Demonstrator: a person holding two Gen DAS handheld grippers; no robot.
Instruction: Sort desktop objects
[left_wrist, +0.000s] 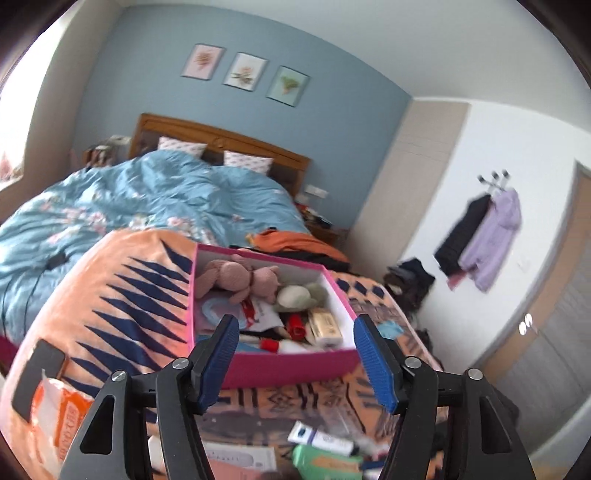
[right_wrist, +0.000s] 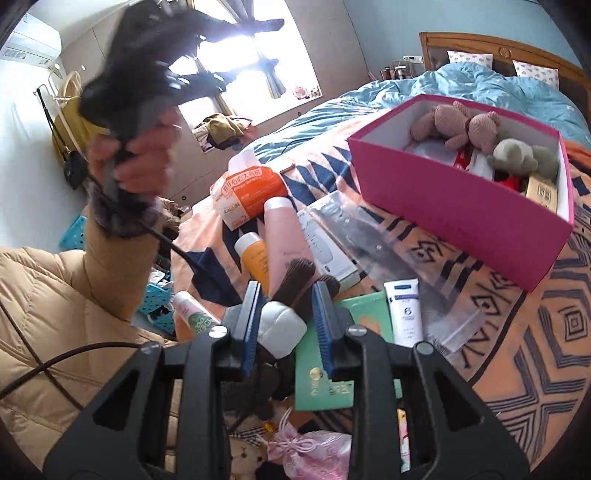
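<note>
A pink box (left_wrist: 291, 363) sits on an orange patterned blanket (left_wrist: 122, 295), holding a pink knitted bear (left_wrist: 236, 277), a grey-green plush (left_wrist: 295, 295) and small items. My left gripper (left_wrist: 295, 332) is open and empty, raised just in front of the box. In the right wrist view the box (right_wrist: 461, 218) is at upper right. My right gripper (right_wrist: 284, 299) is shut on a brown plush toy (right_wrist: 295, 277) with a white part (right_wrist: 280, 328), above a pile of a pink tube (right_wrist: 284, 236), an orange bottle (right_wrist: 255, 258) and a white tube (right_wrist: 404, 314).
A tissue pack (right_wrist: 247, 192), a clear plastic bag (right_wrist: 369, 229), a green packet (right_wrist: 332, 387) and a pink pouch (right_wrist: 306, 450) lie on the blanket. The left hand and its gripper (right_wrist: 147, 85) are raised at upper left. A bed with a blue duvet (left_wrist: 147, 195) lies behind.
</note>
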